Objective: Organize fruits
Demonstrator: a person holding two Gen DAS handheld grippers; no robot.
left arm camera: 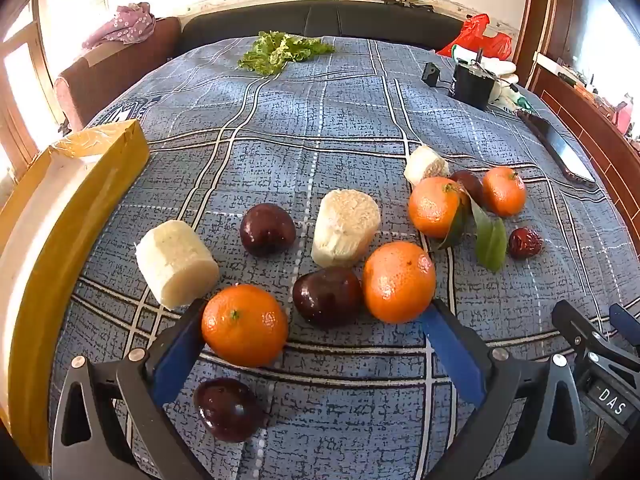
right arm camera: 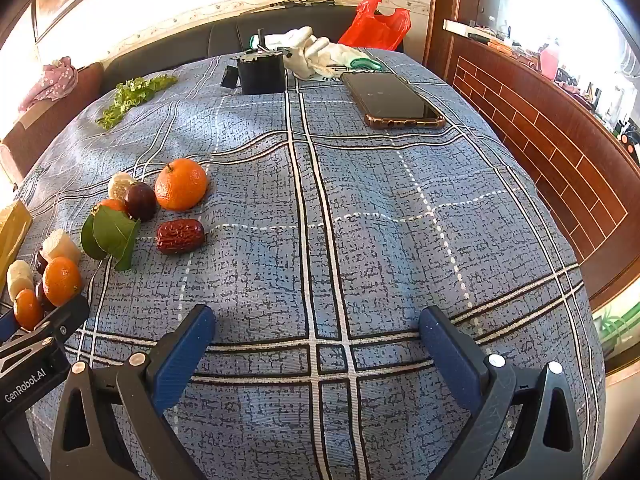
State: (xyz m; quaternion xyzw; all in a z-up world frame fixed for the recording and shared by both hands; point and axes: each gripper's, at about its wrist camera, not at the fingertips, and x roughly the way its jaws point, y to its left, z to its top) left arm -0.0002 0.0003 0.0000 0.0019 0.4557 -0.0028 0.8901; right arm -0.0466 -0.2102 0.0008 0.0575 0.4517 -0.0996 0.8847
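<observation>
While a blue plaid cloth-covered table (left arm camera: 320, 120) carries everything, the biggest item on it is the yellow tape-wrapped cardboard box (left arm camera: 72, 216), open-topped with a white inside, at the left edge.

Left gripper (left arm camera: 314, 320): black frame, blue pads, jaws spread wide, gripping nothing; it hovers over the near fruit cluster. Its left fingertip sits just beside the nearest orange mandarin (left arm camera: 244, 324), though whether they touch cannot be told.

Right gripper (right arm camera: 316, 326): same build, jaws equally released and empty, over bare cloth to the right of the fruit.

Far right: dark smartphone in a brown case (right arm camera: 394, 102), flat; beyond it a black boxy device (right arm camera: 260, 72) with white gloves (right arm camera: 308, 54) beside it and a red plastic bag (right arm camera: 376, 24) behind.

Far centre: green leaf lettuce (left arm camera: 280, 52).

Fruit, all loose on the cloth, none in the box:
- four mandarins; the second (left arm camera: 398, 282) is right of the first, two more (left arm camera: 434, 206) (left arm camera: 503, 191) farther right, one with green leaves (left arm camera: 490, 240).
- three white peeled cylinder pieces (left arm camera: 176, 264) (left arm camera: 344, 228) (left arm camera: 425, 164), ranged from near left to far right.
- dark purple round plums: one (left arm camera: 228, 410) nearest the camera, one (left arm camera: 326, 296) between the two near mandarins, one (left arm camera: 267, 229) behind, a fourth (left arm camera: 468, 184) between the far mandarins.
- one wrinkled red dried jujube (right arm camera: 180, 236), rightmost of the group.
</observation>
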